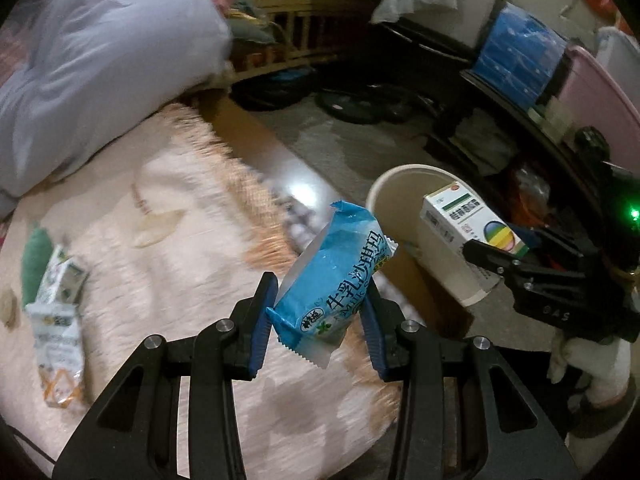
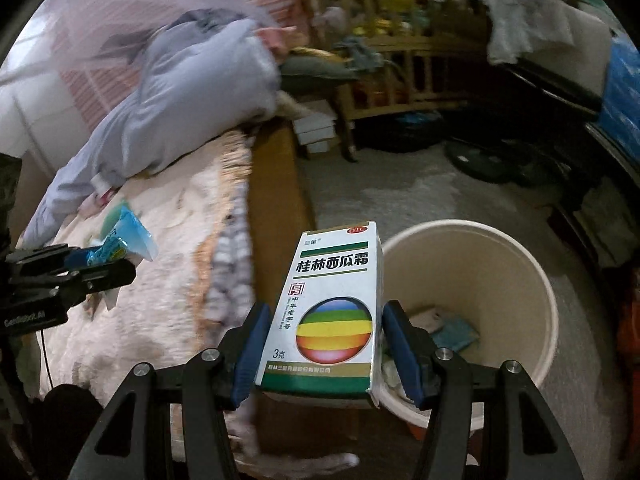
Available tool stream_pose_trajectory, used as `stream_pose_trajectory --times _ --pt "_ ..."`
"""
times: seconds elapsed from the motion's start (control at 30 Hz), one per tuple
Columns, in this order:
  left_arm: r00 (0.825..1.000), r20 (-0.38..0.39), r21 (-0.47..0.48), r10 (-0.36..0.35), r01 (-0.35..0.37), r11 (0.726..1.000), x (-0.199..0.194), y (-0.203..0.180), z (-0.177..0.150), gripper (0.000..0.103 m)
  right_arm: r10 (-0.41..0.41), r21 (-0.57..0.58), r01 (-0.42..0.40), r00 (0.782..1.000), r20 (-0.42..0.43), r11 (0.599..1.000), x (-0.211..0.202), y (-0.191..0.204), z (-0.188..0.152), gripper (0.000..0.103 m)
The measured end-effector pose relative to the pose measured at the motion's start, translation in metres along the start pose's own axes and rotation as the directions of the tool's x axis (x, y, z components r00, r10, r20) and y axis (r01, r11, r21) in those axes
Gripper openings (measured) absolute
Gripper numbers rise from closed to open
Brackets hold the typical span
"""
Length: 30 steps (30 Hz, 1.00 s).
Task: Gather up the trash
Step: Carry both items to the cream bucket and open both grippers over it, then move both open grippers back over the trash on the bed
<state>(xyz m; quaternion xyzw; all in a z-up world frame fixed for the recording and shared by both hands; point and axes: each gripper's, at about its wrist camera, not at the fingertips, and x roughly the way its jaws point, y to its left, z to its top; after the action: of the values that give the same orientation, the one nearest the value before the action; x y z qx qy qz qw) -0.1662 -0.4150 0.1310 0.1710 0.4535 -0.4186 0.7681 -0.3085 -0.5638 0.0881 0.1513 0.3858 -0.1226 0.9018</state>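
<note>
My left gripper (image 1: 320,312) is shut on a blue snack wrapper (image 1: 332,280) and holds it above the edge of the bed, left of the cream trash bin (image 1: 384,196). My right gripper (image 2: 324,340) is shut on a white medicine box (image 2: 332,312) with a rainbow ball print, held just left of the bin's rim (image 2: 548,292). The box also shows in the left wrist view (image 1: 468,224) over the bin. The bin holds some trash (image 2: 452,332). The left gripper and wrapper (image 2: 120,244) show at the left of the right wrist view.
Two more wrappers (image 1: 60,320) lie on the pink blanket (image 1: 168,216) at the left. A grey-blue duvet (image 1: 100,60) is piled at the bed's far end. A wooden crib (image 2: 400,68) and cluttered shelves (image 1: 520,60) stand beyond the bare floor (image 2: 400,184).
</note>
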Motion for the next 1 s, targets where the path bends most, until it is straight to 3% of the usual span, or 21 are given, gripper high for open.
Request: stream_pose_trajectory --times 0.33,0.53,0.73,1.0 --pt "0.997 -0.039 -0.013 -0.069 0.068 0.998 0.045 -0.048 0.024 0.038 -0.062 0.104 0.062 0.998 -0.008 0.993 0.009 -0.058 -0.010 0.056" --pt "0.989 -0.043 -0.051 -0.145 0.143 0.988 0.068 -0.066 0.036 0.039 -0.113 0.140 0.112 0.994 0.000 0.984 0.019 -0.079 -0.015 0.056" --pt "0.976 -0.036 -0.084 -0.215 0.212 0.974 0.076 -0.069 0.041 0.056 -0.115 0.218 0.116 0.993 -0.015 0.969 0.023 -0.097 -0.021 0.056" --pt "0.986 -0.027 -0.080 -0.164 0.162 0.984 0.066 -0.058 0.035 0.056 -0.110 0.218 0.113 0.994 -0.028 0.969 0.025 -0.093 -0.023 0.062"
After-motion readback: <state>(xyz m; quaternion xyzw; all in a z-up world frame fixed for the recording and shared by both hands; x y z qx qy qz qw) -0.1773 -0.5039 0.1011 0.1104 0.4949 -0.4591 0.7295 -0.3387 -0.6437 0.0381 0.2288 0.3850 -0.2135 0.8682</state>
